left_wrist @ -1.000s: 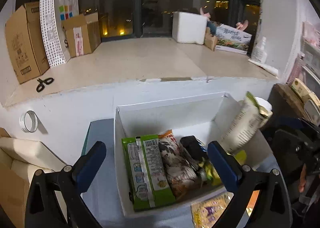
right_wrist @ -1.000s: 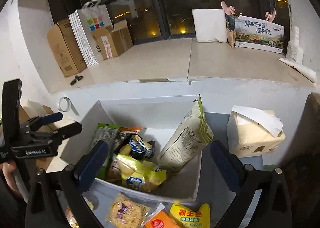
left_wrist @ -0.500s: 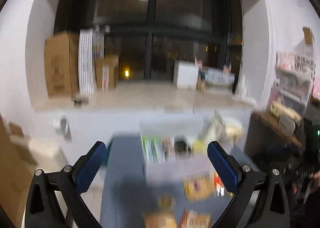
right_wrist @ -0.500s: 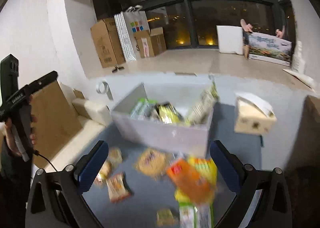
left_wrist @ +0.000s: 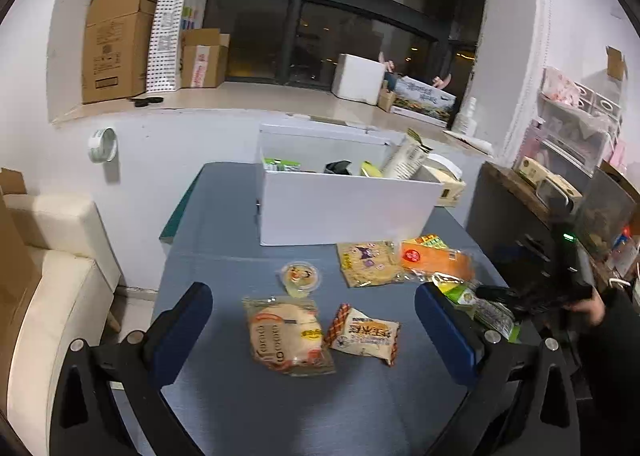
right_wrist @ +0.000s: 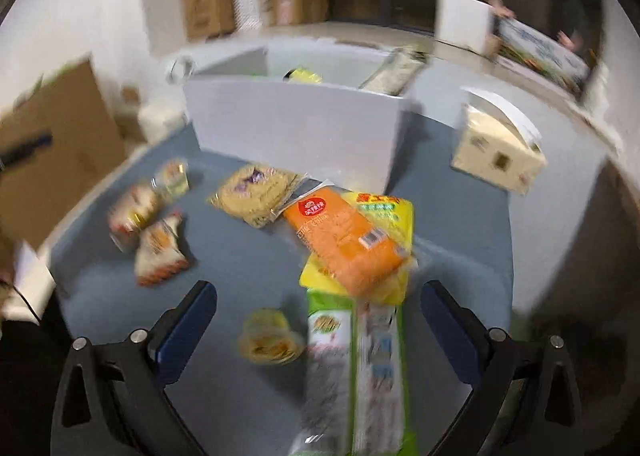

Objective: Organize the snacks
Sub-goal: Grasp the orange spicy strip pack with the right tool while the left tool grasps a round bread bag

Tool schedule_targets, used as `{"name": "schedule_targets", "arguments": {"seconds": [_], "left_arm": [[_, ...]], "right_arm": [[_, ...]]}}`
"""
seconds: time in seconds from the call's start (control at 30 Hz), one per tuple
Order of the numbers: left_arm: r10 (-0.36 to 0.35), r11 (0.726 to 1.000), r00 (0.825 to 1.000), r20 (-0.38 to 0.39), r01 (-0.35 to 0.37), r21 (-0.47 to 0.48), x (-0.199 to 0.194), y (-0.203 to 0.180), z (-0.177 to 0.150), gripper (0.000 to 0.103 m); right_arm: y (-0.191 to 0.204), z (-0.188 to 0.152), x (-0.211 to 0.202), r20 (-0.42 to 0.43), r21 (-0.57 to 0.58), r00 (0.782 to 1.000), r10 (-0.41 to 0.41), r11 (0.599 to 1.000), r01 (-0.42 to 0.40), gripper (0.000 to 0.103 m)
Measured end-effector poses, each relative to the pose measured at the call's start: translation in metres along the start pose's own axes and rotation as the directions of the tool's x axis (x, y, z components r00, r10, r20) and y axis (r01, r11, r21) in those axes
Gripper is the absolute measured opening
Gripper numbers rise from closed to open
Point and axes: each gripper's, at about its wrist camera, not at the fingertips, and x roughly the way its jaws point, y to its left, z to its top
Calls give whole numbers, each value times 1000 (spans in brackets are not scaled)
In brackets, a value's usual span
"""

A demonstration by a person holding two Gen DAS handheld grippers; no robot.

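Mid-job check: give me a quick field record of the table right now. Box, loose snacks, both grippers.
surface: blue tabletop
container: white cardboard box, open top, several packets inside, one tall pale bag leaning at its right end
loose snacks: round flatbread packet; checked-edge rice cracker packet; small clear jelly cup; beige purple-print packet; orange packet lying on a yellow packet; long green packet
left gripper: open, holding nothing
right gripper: open, holding nothing, view blurred

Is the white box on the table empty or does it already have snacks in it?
Not empty. Several packets poke above the rim of the white box, including a tall bag leaning at its right end. How full, cannot tell.
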Motion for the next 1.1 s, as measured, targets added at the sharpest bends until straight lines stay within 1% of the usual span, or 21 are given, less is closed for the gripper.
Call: {"name": "schedule_targets", "arguments": {"seconds": [0.07, 0.13, 0.23, 0.37, 0.5, 0.57, 0.7, 0.73, 0.77, 0.8, 0.83, 0.93, 1.0, 1.03, 1.1], "left_arm": [[-18, 999, 999, -31, 19, 27, 3, -5, -3, 103], [-18, 999, 999, -49, 20, 49, 6, -9, -5, 103], [-27, 998, 998, -65, 30, 51, 10, -10, -7, 103], [-48, 998, 995, -88, 51, 31, 13, -3, -10, 103], [-45, 999, 994, -98, 46, 14, 15, 4, -14, 103], [-39, 999, 994, -101, 40, 6, 16, 7, -15, 103], [-38, 999, 994, -106, 37, -13, 17, 11, -17, 103], [-36, 999, 994, -107, 35, -14, 17, 12, -17, 103], [-35, 999, 994, -108, 34, -15, 17, 13, -18, 103], [-37, 999, 993, -108, 35, -18, 18, 14, -18, 103], [-38, 999, 993, -110, 36, -21, 18, 15, -17, 103], [-30, 999, 993, -118, 28, -17, 21, 14, -18, 103], [-18, 1000, 992, -125, 17, -10, 22, 15, -18, 103], [-13, 1000, 992, -128, 12, -7, 23, 16, -18, 103], [-1, 1000, 990, -141, 1, 2, 27, 17, -17, 103]], "right_arm": [[5, 9, 16, -29, -81, 999, -18, 997, 15, 103], [8, 21, 30, -46, -153, 998, -39, 988, 31, 103], [7, 40, 59, -107, -249, 994, -39, 968, 11, 103], [7, 50, 93, -196, -303, 980, -30, 952, -31, 103], [3, 47, 116, -262, -328, 964, -51, 944, -39, 103], [-2, 47, 116, -242, -317, 970, -35, 947, -45, 103], [-9, 44, 117, -249, -300, 968, -21, 952, -56, 103], [-10, 44, 116, -251, -286, 968, -21, 957, -53, 100], [-13, 42, 114, -243, -287, 970, -25, 957, -47, 87], [-12, 40, 110, -224, -302, 974, -43, 953, -27, 78], [-12, 39, 102, -199, -302, 978, -60, 953, -4, 67], [-12, 31, 87, -197, -275, 979, -50, 961, -6, 65], [-12, 23, 80, -177, -284, 981, -77, 958, 24, 65], [-14, 23, 77, -180, -268, 981, -72, 963, 21, 65], [-20, 20, 62, -132, -210, 988, -82, 976, 53, 65]]}}
